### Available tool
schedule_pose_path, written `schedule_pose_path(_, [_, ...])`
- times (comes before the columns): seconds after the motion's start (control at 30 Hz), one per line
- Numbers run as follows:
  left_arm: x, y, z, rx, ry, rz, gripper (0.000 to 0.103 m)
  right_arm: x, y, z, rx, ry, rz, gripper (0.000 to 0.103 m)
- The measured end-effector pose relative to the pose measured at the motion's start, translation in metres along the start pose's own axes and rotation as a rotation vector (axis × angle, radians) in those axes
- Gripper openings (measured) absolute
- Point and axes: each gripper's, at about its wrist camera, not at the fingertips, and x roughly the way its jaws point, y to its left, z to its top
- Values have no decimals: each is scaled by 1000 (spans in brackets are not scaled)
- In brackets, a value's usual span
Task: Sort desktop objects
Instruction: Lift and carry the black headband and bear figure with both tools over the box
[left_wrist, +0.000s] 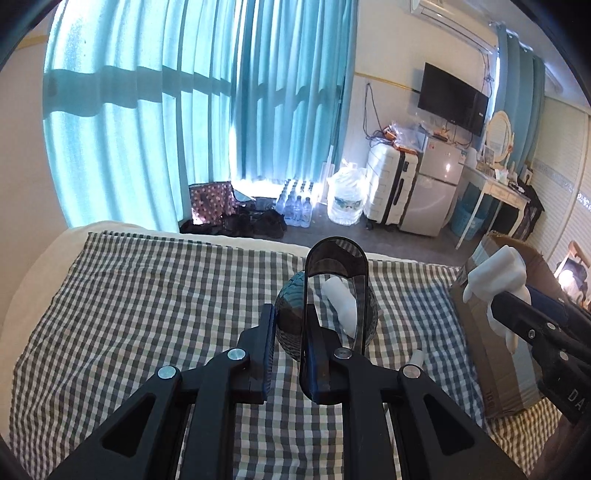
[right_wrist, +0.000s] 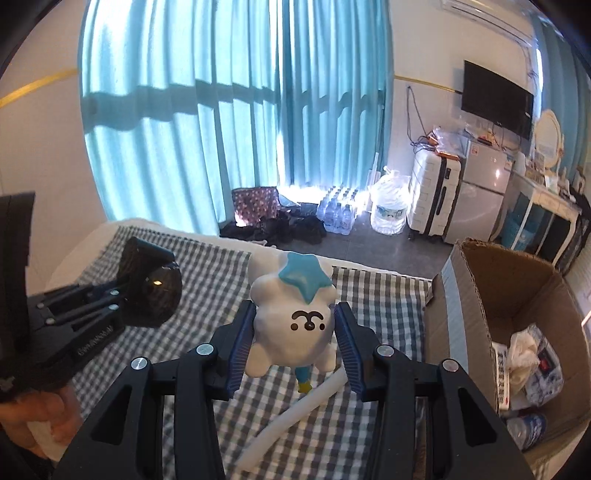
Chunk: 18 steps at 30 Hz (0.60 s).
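Left wrist view: my left gripper (left_wrist: 291, 321) is nearly closed, its fingers pinching the thin dark translucent loop handle of a black round object (left_wrist: 334, 295) that hangs above the checked bedsheet (left_wrist: 147, 295); I cannot tell exactly what this object is. Through its clear panel a white roll (left_wrist: 341, 295) shows on the sheet, and a small white cylinder (left_wrist: 416, 357) lies just beside my right finger. At the right edge my other gripper carries a white figure in front of the cardboard box (left_wrist: 480, 288). In the right wrist view my right gripper (right_wrist: 293, 332) is partly closed, its blue ribbed pads (right_wrist: 240, 350) pressing both sides of a white cloud-shaped toy with a blue star on top (right_wrist: 291, 321), lifted clear of the sheet. A white tube (right_wrist: 295, 410) lies on the bedsheet below it. The open box, to the right, holds packets and wrappers (right_wrist: 532, 362).
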Motion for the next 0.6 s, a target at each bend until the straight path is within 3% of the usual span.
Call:
schedule_pose_path(0.33, [-39,-21,-3,45,-30,43,15,-36,-25,1,98,-62,23,44])
schedule_pose_path(0.6, [-62,-58,10,68,-76,37,15,-63,-47,5,114,-84,-8,44])
